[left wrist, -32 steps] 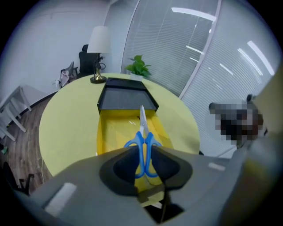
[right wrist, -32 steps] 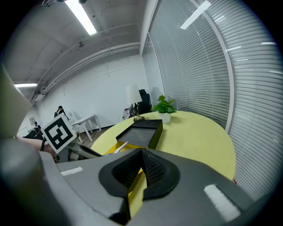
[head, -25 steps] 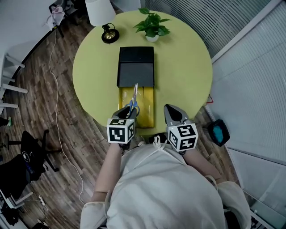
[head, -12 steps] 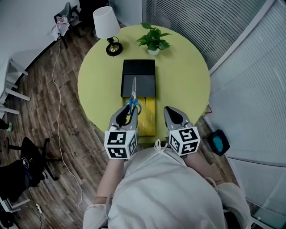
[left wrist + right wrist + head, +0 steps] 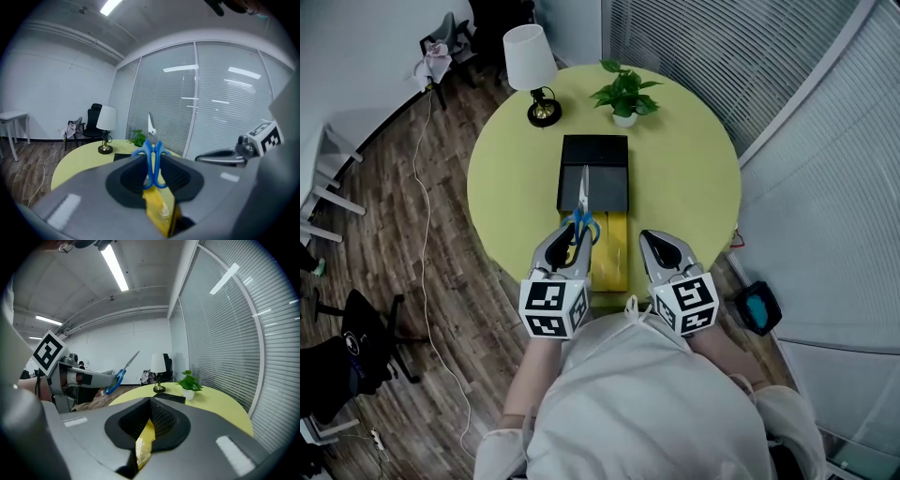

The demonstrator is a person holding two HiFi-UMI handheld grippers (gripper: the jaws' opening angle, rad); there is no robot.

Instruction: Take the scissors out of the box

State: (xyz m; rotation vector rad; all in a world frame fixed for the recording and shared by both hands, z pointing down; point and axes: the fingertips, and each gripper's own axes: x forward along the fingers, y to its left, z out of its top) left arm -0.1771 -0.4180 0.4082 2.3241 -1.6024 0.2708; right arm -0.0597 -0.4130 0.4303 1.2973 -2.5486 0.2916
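One scissors (image 5: 584,192) gripped in left claw (image 5: 572,242); one box (image 5: 605,155), lamp (image 5: 532,56), plant (image 5: 625,92).

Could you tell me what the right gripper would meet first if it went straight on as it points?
Probably the yellow table, close beside the black box: the right gripper points slightly down over it, though depth is unclear.

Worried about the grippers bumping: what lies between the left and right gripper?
The pulled-out yellow tray, seen in the head view between the left gripper and the right gripper.
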